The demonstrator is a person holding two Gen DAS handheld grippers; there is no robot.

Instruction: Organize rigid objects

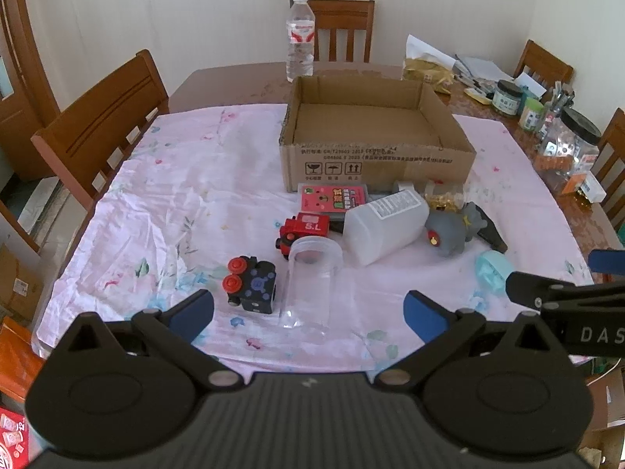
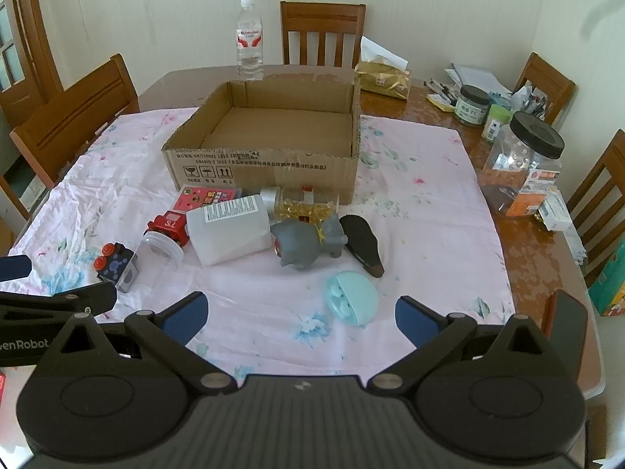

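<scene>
Nine or so rigid things lie in a loose heap on the pink floral cloth [image 1: 164, 203], all in front of the empty cardboard box [image 1: 375, 164], so none of the sorting is done yet. The box sits open-topped at the far middle of the cloth, and everything should probably go over its low front wall.

The white plastic bottle [image 2: 230, 230] is the bulkiest piece, lying on its side in the middle of the heap, touching the red toy truck [image 2: 168, 226] and close against the grey toy animal [image 2: 308, 242]. Lifting it first would free the neighbours, though its width looks like a stretch for the jaws; gripping across the narrower side is likely safer.

The clear plastic jar [image 1: 308, 285] lies on its side nearest the left gripper [image 1: 308, 312], whose blue-padded fingers are spread wide with nothing between them. It is smooth and round, so it may roll; closing squarely across the body near the rim should hold it.

The right gripper [image 2: 300, 314] is likewise spread and empty, low over the cloth, with the pale blue round case [image 2: 353, 297] just ahead between its fingers. That case is the natural first pick for this side.

The small black toy block with red knobs [image 1: 254, 283] sits just beside the jar, an easy pinch afterwards.
</scene>
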